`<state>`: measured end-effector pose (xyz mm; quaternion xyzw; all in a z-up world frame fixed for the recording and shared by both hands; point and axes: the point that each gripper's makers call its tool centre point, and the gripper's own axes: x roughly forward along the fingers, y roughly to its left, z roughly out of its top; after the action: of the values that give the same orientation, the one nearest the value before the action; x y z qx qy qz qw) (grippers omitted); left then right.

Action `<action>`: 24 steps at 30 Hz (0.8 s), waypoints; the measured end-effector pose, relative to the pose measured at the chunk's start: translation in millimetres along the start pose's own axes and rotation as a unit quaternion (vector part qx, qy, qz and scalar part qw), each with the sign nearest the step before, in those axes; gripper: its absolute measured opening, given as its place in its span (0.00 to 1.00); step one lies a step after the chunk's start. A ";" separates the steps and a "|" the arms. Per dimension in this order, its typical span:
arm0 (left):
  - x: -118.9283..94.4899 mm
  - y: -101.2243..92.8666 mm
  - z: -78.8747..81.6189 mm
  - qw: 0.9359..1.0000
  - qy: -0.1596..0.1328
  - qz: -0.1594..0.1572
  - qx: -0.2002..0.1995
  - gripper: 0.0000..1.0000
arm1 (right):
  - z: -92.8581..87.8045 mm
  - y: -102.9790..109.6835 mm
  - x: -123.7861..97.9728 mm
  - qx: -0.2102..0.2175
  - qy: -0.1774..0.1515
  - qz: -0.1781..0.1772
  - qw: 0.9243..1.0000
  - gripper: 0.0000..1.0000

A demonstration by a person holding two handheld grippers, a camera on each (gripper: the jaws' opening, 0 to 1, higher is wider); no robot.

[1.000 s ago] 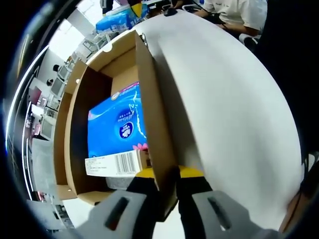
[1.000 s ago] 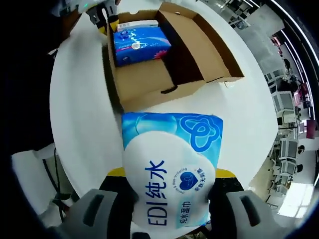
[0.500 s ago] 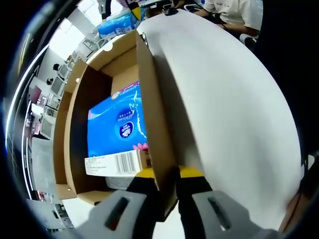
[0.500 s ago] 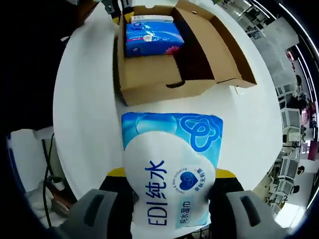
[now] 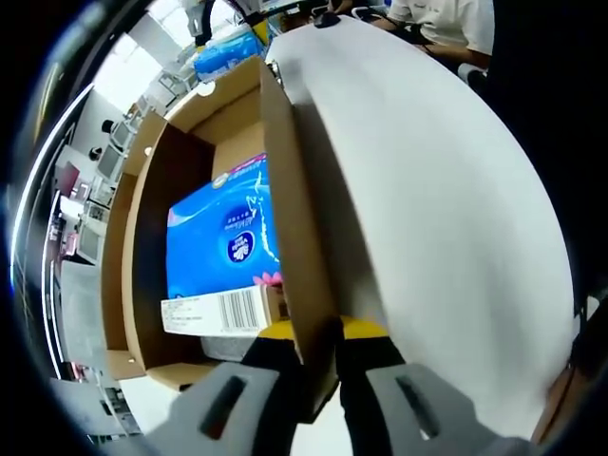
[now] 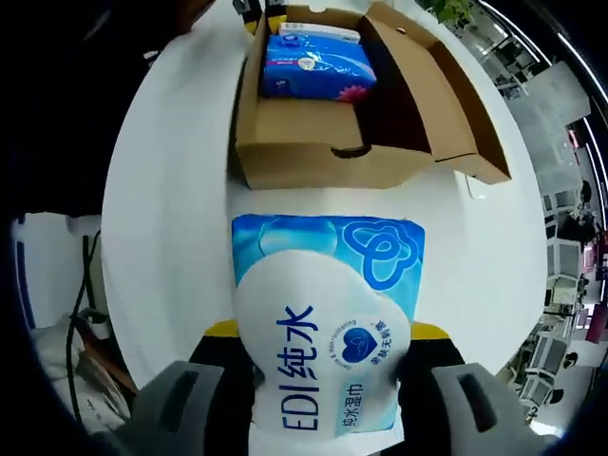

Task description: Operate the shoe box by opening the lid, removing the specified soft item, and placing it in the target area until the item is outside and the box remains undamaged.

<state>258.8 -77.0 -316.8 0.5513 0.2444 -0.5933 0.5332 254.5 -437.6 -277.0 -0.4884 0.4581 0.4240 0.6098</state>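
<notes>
The open cardboard shoe box (image 5: 290, 218) lies on a round white table (image 5: 437, 209). My left gripper (image 5: 323, 332) is shut on the box's side wall at its near end. Inside lie a blue tissue pack (image 5: 223, 237) and a white barcoded carton (image 5: 214, 312). My right gripper (image 6: 325, 331) is shut on a soft blue-and-white wet wipes pack (image 6: 323, 313), held above the table short of the box (image 6: 304, 157). In the right gripper view the blue tissue pack (image 6: 318, 66) sits in the box, and the lid (image 6: 446, 95) is folded open to the right.
A person in a white shirt (image 5: 456, 24) sits at the table's far edge. Cables and clutter (image 6: 95, 342) lie on the floor off the table's left side. Bare tabletop (image 6: 171, 237) stretches left of the box.
The right gripper has swung with the wipes pack, so the box now lies more squarely ahead of it. The left gripper keeps its hold on the box wall, unmoved.
</notes>
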 end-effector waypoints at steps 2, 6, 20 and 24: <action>0.2 -0.5 0.8 1.000 0.001 0.001 0.000 0.11 | -1.6 -1.3 3.7 -0.004 -0.001 0.001 1.000 0.60; 0.5 -0.9 1.1 1.000 0.004 0.002 0.001 0.11 | -4.5 -3.1 10.7 -0.015 -0.001 0.004 1.000 0.60; 0.5 -1.9 1.3 1.000 0.010 0.001 0.004 0.11 | 1.2 -5.4 25.5 -0.039 -0.012 0.022 0.999 0.60; 0.3 -2.0 1.3 1.000 0.011 0.002 0.004 0.11 | -2.1 -5.2 28.4 -0.035 -0.012 0.027 0.999 0.60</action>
<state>256.6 -77.6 -317.3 0.5601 0.2469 -0.5875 0.5293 265.5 -438.6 -303.8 -0.4916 0.4483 0.4619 0.5865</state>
